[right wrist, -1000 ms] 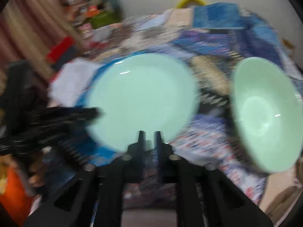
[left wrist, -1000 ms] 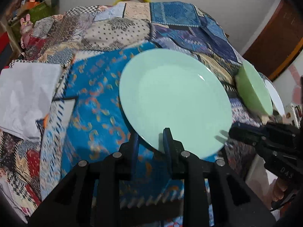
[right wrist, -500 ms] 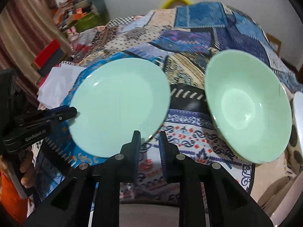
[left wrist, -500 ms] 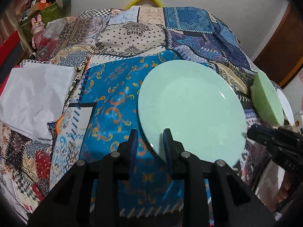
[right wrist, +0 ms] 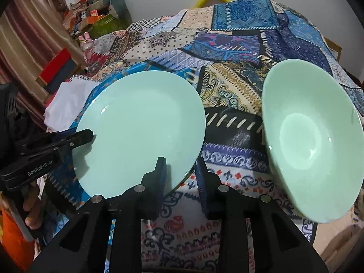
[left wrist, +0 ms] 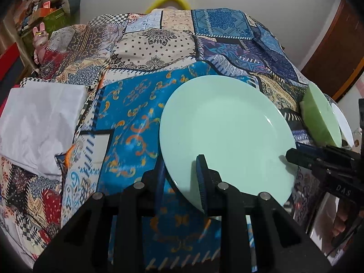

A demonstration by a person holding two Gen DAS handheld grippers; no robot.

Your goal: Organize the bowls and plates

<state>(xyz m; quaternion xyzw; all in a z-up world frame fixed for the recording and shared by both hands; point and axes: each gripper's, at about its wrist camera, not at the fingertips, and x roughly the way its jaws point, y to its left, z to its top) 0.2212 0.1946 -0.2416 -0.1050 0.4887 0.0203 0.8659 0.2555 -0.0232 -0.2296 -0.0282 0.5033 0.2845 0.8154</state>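
left gripper (left wrist: 182,173): matte black, blue ribbed pads, silver screws, "GenRobot.AI" lettering
right gripper (right wrist: 180,173): same build, marked "DAS"
skin: bare fingers

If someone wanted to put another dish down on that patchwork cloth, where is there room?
The far stretch of patchwork cloth beyond the plate is bare, as is the blue patch between the plate and the white folded cloth. A narrower strip lies between plate and bowl. The near edge is crowded by both grippers: left gripper, right gripper.

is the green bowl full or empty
Empty: the green bowl shows a bare, glossy inside in the right wrist view.
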